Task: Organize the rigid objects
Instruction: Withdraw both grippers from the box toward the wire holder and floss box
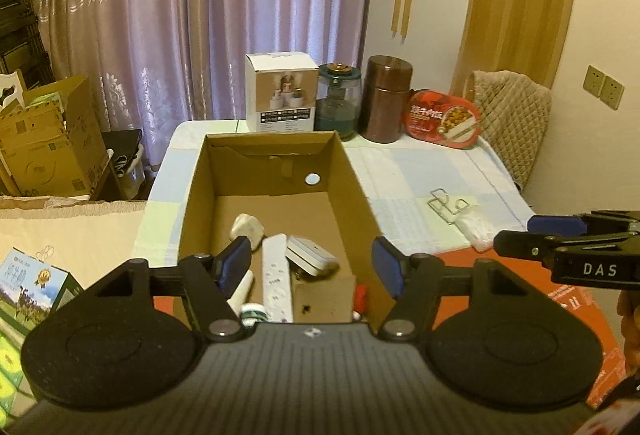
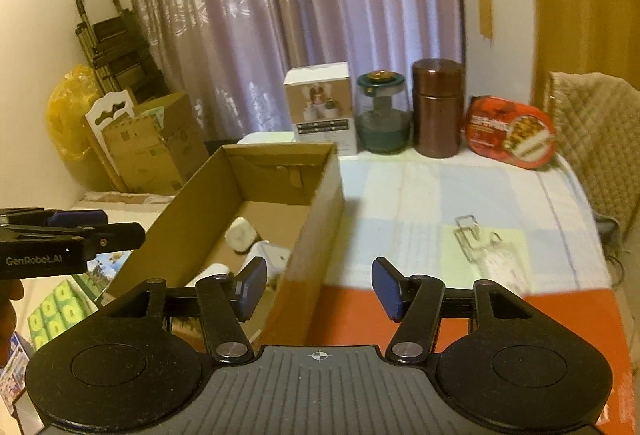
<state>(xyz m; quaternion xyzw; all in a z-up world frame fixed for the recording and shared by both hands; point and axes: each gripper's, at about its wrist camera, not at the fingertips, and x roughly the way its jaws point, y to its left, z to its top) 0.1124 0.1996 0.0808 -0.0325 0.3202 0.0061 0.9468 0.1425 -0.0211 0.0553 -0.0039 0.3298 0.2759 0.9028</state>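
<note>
Surveying the table [image 2: 460,191], we note the cardboard box [image 1: 200,191] already holds several white items. The remaining wire clip [image 2: 474,235], touching a clear packet [image 2: 502,267], lies ahead and right of the right gripper [image 2: 320,289], its long axis running away from us. Both jaws stand part-open and empty; the left gripper [image 1: 312,265] hovers over the box, farther off.

left hand-held gripper [image 1: 312,267]: open, empty | cardboard box [image 1: 356,179]: white remote [image 1: 276,283], small white items inside
</note>
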